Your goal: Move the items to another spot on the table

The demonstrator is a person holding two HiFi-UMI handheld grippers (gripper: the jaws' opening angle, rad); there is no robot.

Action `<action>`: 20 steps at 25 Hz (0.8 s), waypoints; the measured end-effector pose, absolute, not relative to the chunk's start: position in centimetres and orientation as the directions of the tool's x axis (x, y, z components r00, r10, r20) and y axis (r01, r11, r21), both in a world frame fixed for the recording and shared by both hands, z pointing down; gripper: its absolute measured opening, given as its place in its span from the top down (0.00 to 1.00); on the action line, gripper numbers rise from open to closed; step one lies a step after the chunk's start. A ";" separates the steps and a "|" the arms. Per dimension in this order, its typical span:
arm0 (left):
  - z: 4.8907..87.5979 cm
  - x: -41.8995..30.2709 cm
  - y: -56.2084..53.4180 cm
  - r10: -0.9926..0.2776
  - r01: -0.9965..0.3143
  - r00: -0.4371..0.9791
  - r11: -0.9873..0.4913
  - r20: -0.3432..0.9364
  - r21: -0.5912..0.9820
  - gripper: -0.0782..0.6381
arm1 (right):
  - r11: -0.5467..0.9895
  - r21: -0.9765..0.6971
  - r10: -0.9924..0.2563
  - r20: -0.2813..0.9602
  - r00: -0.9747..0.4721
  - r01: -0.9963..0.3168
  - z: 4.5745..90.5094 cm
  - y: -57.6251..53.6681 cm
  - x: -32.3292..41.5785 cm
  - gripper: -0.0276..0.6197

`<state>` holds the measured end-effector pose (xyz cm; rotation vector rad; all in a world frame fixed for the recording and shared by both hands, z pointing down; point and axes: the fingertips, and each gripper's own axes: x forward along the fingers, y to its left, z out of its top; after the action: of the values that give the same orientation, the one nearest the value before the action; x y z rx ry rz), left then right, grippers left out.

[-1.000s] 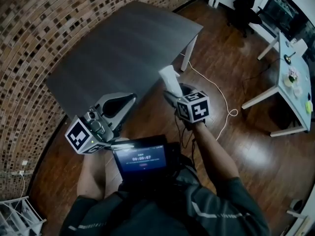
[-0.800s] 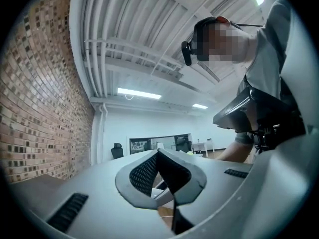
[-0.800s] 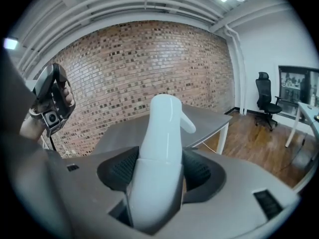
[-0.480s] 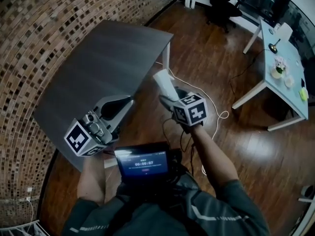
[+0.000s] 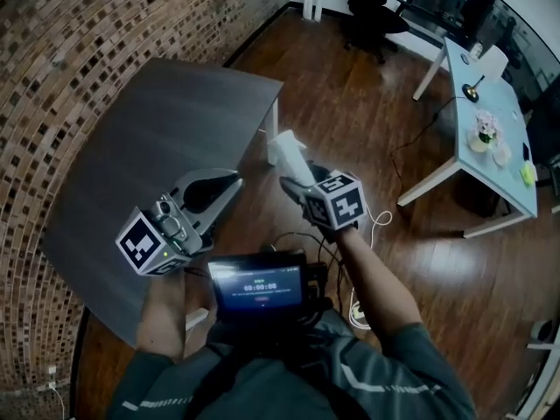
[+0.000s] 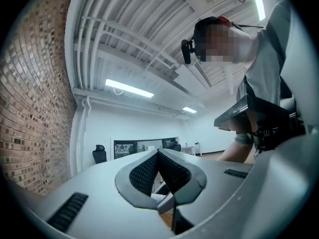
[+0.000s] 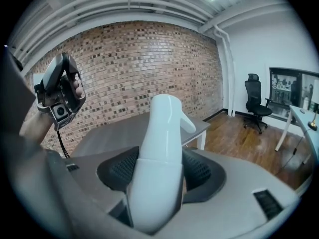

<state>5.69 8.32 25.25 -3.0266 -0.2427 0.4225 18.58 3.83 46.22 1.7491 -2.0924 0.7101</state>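
A white plastic bottle (image 5: pixel 287 147) with a spout stands upright between the jaws of my right gripper (image 5: pixel 297 175), which is shut on it; it hangs in the air over the wood floor just off the dark grey table's (image 5: pixel 149 138) right corner. The right gripper view shows the bottle (image 7: pixel 162 128) filling the middle, both pads (image 7: pixel 199 171) pressed to its sides, the table (image 7: pixel 124 131) behind it. My left gripper (image 5: pixel 229 180) hovers over the table's right edge. Its jaws (image 6: pixel 158 156) are shut tip to tip with nothing between them.
A brick wall (image 5: pixel 52 51) runs along the table's far side. To the right stand a pale blue table (image 5: pixel 455 68) with small things on it and a black office chair (image 5: pixel 372 16). A white cable (image 5: pixel 378 220) lies on the floor. A screen (image 5: pixel 258 285) hangs at the person's chest.
The table has slid left and nearer in the head view and more of the room shows at right. Both grippers keep their places in view; the right one still holds the bottle.
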 end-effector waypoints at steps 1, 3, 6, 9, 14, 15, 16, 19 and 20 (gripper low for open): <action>25.1 6.5 7.0 0.166 0.146 0.949 -0.985 -0.267 -0.092 0.90 | 0.125 -0.169 -0.816 0.543 -0.198 -0.978 46.1 2.7 19.2 0.53; 25.1 7.9 4.5 0.165 0.146 0.947 -0.985 -0.275 -0.087 0.90 | 0.123 -0.166 -0.811 0.551 -0.196 -0.978 46.0 0.5 20.5 0.53; 24.8 9.9 0.6 0.154 0.132 0.944 -0.987 -0.291 -0.097 0.90 | 0.119 -0.171 -0.806 0.559 -0.196 -0.978 45.9 -3.0 22.2 0.53; 24.6 10.8 -3.7 0.112 0.092 0.942 -0.993 -0.316 -0.076 0.90 | 0.122 -0.158 -0.797 0.573 -0.192 -0.980 46.2 -6.6 23.8 0.53; 24.6 12.0 -8.4 0.132 0.103 0.937 -0.989 -0.324 -0.106 0.90 | 0.128 -0.139 -0.789 0.586 -0.185 -0.982 46.7 -12.1 25.9 0.53; 24.7 12.2 -9.1 0.133 0.103 0.939 -0.988 -0.317 -0.111 0.90 | 0.127 -0.138 -0.786 0.590 -0.185 -0.982 46.8 -13.0 26.2 0.53; 24.9 12.4 -9.7 0.129 0.100 0.942 -0.989 -0.309 -0.109 0.90 | 0.127 -0.139 -0.782 0.595 -0.186 -0.982 46.8 -13.7 26.5 0.53; 25.2 13.3 -11.2 0.116 0.091 0.949 -0.991 -0.294 -0.097 0.90 | 0.139 -0.140 -0.776 0.600 -0.196 -0.980 46.5 -15.5 27.6 0.53; 25.2 13.6 -11.8 0.113 0.087 0.950 -0.991 -0.290 -0.100 0.90 | 0.147 -0.136 -0.775 0.600 -0.200 -0.980 46.3 -16.2 27.9 0.53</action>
<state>13.58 -11.77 25.24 -3.0175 -0.1549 0.4565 27.89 -16.24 46.25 1.6789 -2.0431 0.7182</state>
